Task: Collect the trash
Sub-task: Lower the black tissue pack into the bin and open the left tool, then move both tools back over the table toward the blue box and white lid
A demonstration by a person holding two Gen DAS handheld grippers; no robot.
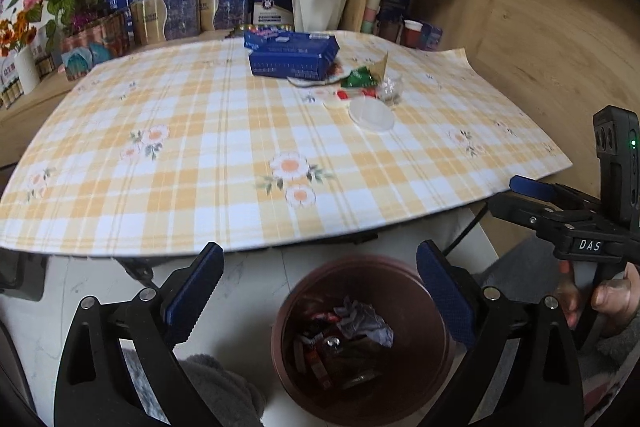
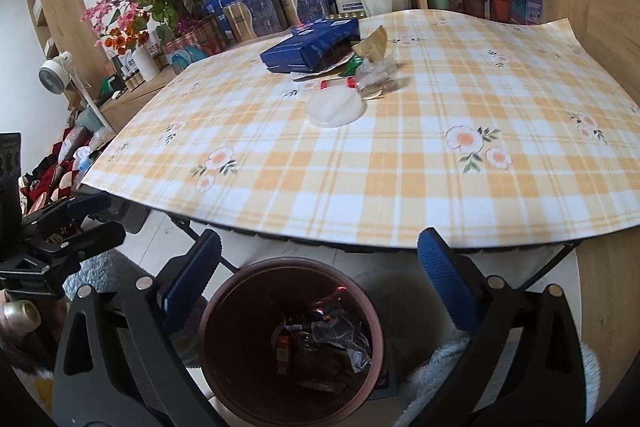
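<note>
checkered desk (image 1: 200, 147) carries trash pile (image 1: 360, 87) far beyond the bin (image 1: 362, 339); both grippers, left gripper (image 1: 320, 303) and right gripper (image 2: 320, 291), hover over the bin, jaws wide and empty, right one nearer the pile.

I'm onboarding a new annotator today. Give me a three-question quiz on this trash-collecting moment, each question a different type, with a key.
1. True or false: the left gripper is holding a wrapper.
2. Where does the white round lid lie? A) in the bin B) on the checked tablecloth C) on the shelf
3. Fill in: the brown bin stands on the ____, below the table edge.

Key: 1 false, both it and the right gripper are open and empty; 2 B; 3 floor.
</note>
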